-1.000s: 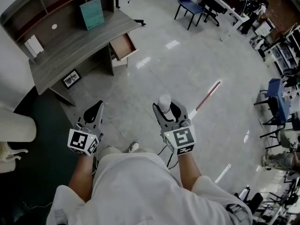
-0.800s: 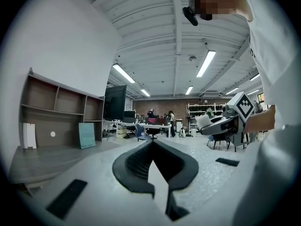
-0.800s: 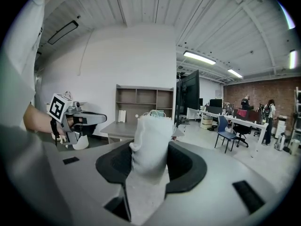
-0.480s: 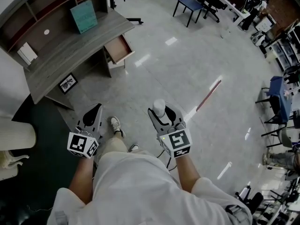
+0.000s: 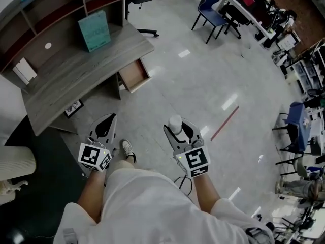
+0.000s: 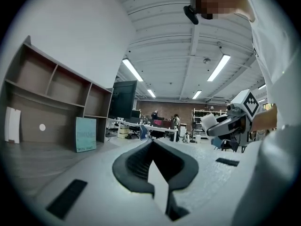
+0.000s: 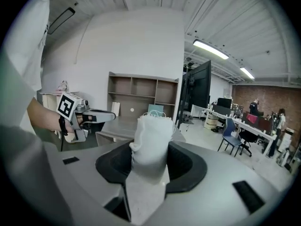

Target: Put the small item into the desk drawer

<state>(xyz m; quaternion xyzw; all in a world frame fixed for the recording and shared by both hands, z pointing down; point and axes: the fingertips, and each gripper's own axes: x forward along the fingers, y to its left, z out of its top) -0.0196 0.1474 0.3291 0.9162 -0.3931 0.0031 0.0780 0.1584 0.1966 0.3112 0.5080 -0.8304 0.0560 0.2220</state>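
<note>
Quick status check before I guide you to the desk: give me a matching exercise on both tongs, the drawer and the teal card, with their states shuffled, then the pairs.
Things:
1. left tongs
2. right tongs
3. desk drawer
4. teal card

States:
A. pulled open
B. shut, nothing between them
C. standing upright on the desk top
D. shut on the small white item

Pairs: 1-B, 2-D, 3-A, 4-C

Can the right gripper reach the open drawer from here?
Probably not yet. The right gripper, fingers shut on the small white cloth roll, is apart from the open wooden desk drawer; only pale floor lies between.
</note>
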